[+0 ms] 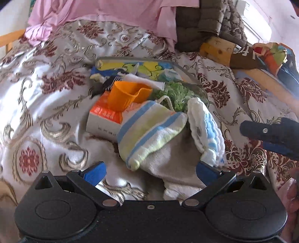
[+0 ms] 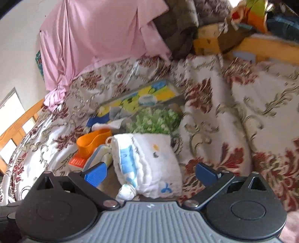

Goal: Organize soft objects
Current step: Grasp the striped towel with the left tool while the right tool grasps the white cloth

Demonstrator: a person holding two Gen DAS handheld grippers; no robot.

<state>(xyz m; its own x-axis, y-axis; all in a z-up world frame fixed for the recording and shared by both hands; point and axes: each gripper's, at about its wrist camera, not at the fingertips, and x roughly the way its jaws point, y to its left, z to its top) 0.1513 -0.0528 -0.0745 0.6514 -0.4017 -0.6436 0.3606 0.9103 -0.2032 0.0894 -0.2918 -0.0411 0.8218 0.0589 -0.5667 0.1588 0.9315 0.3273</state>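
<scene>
A pile of soft things lies on a floral bedspread [image 1: 46,93]. A rolled towel with blue and yellow stripes [image 1: 149,129] lies on a grey cloth [image 1: 173,158], beside a folded white and blue quilted cloth [image 1: 205,130]. My left gripper [image 1: 151,172] is open with the grey cloth and the striped towel's end between its blue fingers. My right gripper [image 2: 151,173] is open around the near end of the white quilted cloth [image 2: 149,164]. The right gripper also shows at the right edge of the left wrist view [image 1: 271,134].
An orange plastic cup [image 1: 127,95] sits on an orange and white box [image 1: 104,117]. Behind are a green fluffy item [image 1: 173,93] and a clear tray [image 1: 179,67] with colourful packets. A pink cloth [image 1: 112,13] and dark cushions [image 1: 196,24] lie at the back.
</scene>
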